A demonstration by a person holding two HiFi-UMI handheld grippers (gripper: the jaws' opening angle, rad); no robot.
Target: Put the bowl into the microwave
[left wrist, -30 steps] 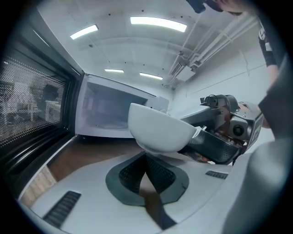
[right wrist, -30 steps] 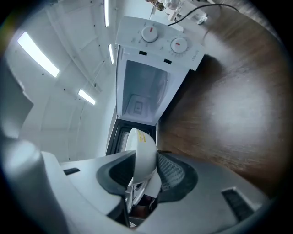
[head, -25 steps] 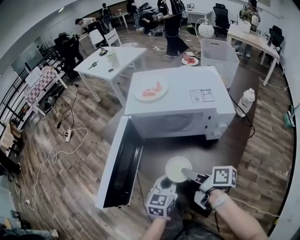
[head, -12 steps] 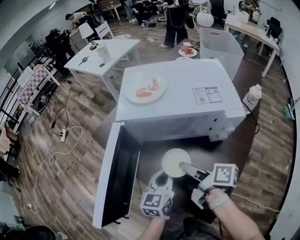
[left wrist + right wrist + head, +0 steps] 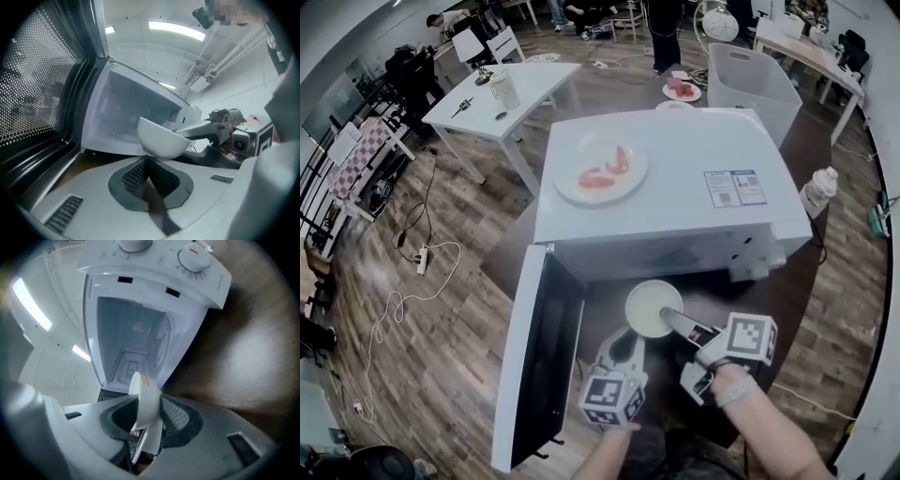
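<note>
At 6 o'clock in the head view, both forearms reach forward from the lower edge, each hand behind its marker cube. The left hand [image 5: 605,442] aims the left claw [image 5: 623,347] toward 12 o'clock, tipped a little downward. Its jaws are pressed together with nothing between them. Their tips lie just under the near-left edge of the bowl [image 5: 649,307]; I cannot tell whether they touch it.

The right hand [image 5: 733,389] sits at about 4 o'clock from the bowl and points the right claw [image 5: 667,321] toward 10 o'clock, also slightly downward. Its jaws stand at a middling width, clamped on the bowl's rim, one pad inside the wall and one outside.

The bowl is white and looks empty. It is held above the dark table [image 5: 778,309], right at the open mouth of the microwave [image 5: 675,155] and not inside. At 9 o'clock from the bowl, the microwave door [image 5: 539,361] is swung wide open toward the person. In the right gripper view the pale cavity lies straight ahead of the bowl.

On the microwave's top, toward 11 o'clock, rests a plate [image 5: 602,187] with red pieces of food. A bottle [image 5: 818,192] stands at 2 o'clock on the table's edge. Farther off are a clear bin [image 5: 750,80] at 1 o'clock, a small plate [image 5: 681,90] with red food at 12, and a white table [image 5: 530,86] at 11.
</note>
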